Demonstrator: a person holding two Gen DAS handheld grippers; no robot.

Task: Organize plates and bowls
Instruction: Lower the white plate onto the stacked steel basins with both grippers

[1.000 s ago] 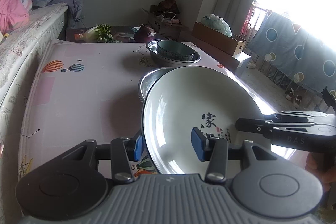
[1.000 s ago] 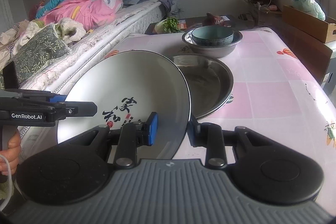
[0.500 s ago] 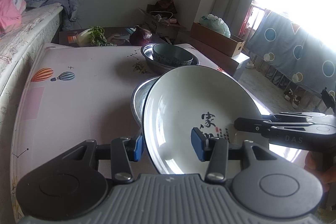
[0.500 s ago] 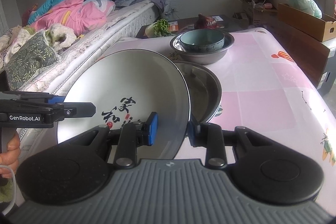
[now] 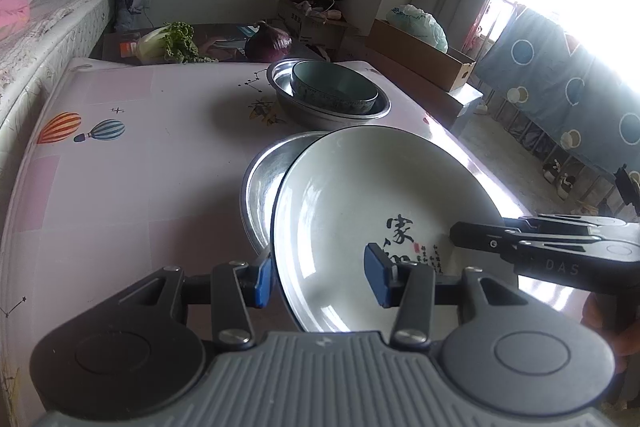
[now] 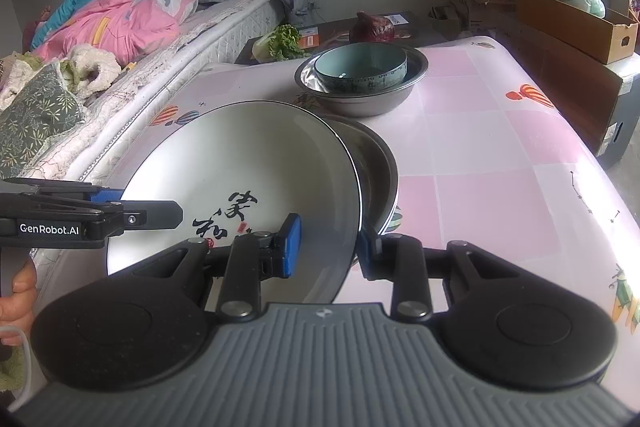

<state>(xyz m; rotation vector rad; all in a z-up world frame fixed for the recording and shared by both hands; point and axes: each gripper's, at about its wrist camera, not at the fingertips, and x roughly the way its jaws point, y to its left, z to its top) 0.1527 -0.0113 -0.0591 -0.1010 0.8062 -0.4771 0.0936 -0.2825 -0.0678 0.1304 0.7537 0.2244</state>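
- Plate (image 5: 360, 211), white with black calligraphy and a dark rim, held tilted above the desk (image 5: 132, 167) by both grippers at once.
- Left gripper (image 5: 320, 277): jaws clamped on the plate's near rim, one blue pad (image 5: 376, 281) on the inner face, the other behind the rim.
- Right gripper (image 6: 326, 247): jaws likewise clamped across the opposite rim, one blue pad (image 6: 290, 245) inside the plate, the other outside.
- Metal basin (image 5: 260, 187) just behind and beneath the plate, partly hidden by it; touching or not, cannot tell.
- Farther back on the desk: teal bowl (image 6: 360, 67) nested inside a second metal bowl (image 6: 360, 99), well apart from the plate.
- Beyond the desk's far edge: leafy greens (image 5: 172, 41) and a purple cabbage (image 5: 268, 41) on a dark low surface.
- Bed (image 6: 120, 39) with pink and blue bedding along the left side of the desk.
- Cardboard box (image 6: 576, 23) carrying a pale bag on the right.
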